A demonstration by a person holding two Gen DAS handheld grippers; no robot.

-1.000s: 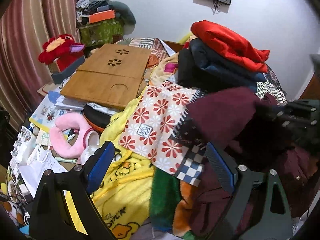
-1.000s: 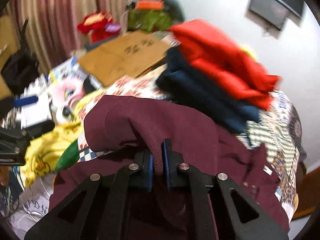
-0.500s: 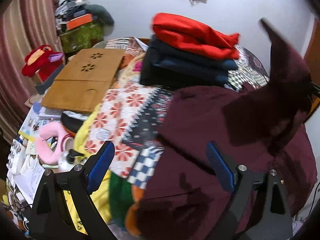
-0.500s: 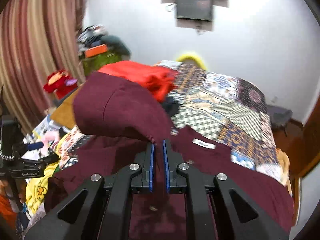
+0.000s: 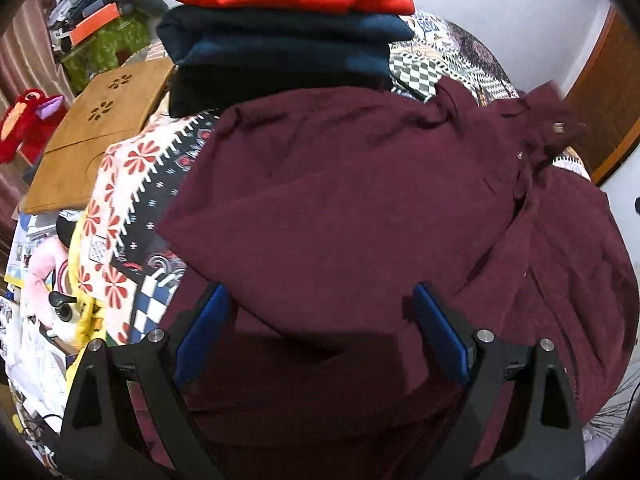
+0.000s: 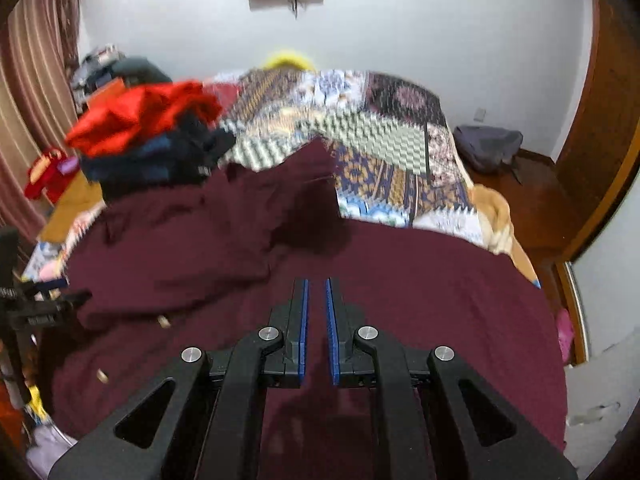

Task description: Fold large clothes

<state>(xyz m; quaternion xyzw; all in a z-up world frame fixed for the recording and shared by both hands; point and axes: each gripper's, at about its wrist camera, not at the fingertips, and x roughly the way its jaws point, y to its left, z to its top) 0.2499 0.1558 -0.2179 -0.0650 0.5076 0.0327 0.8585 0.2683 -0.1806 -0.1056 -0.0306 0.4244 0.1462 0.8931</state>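
A large maroon garment (image 5: 360, 208) lies spread over the bed, one part folded across its middle; it also fills the near part of the right wrist view (image 6: 400, 280). My left gripper (image 5: 320, 320) is open and empty, its blue pads either side of the folded cloth's near edge. My right gripper (image 6: 316, 320) hangs over the garment with its jaws a narrow gap apart and nothing between them. The left gripper shows at the left edge of the right wrist view (image 6: 44, 304).
A stack of folded red and navy clothes (image 5: 280, 20) sits behind the garment. A wooden lap tray (image 5: 100, 128), a red plush toy (image 5: 28, 120) and clutter lie at the left. A patchwork bedspread (image 6: 380, 152) covers the far bed; wooden door (image 6: 600, 140) at right.
My right gripper carried a fold of the maroon garment up and across, then let it go; the cloth now lies flat. My left gripper moved in over the garment.
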